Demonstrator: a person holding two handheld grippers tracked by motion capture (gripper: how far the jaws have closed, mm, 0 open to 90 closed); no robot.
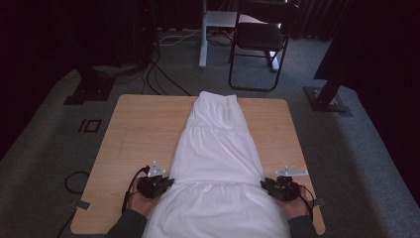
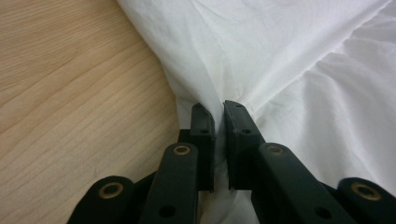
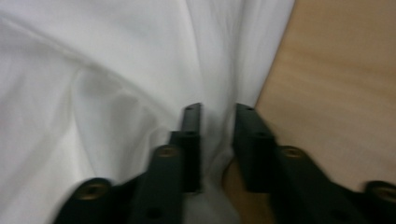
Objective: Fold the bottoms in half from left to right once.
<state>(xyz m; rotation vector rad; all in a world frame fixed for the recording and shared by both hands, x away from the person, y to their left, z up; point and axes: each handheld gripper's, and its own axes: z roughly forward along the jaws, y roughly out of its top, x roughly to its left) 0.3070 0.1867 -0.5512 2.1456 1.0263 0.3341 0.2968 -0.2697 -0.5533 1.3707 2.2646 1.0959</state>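
A white tiered skirt (image 1: 218,148) lies lengthwise down the middle of the wooden table (image 1: 138,129), waistband at the far end. My left gripper (image 1: 171,181) sits at the skirt's left edge near the front. In the left gripper view its jaws (image 2: 219,109) pinch a fold of the white fabric (image 2: 280,60) at a seam. My right gripper (image 1: 264,183) is at the skirt's right edge, level with the left one. In the right gripper view its jaws (image 3: 218,112) stand apart, with loose skirt fabric (image 3: 116,70) lying between them beside bare wood (image 3: 336,84).
Bare table wood flanks the skirt on both sides (image 2: 70,84). Beyond the table on the grey carpet stand a black chair (image 1: 260,39), a white desk leg (image 1: 203,44), two dark stand bases (image 1: 91,89) (image 1: 327,96), and cables (image 1: 74,181).
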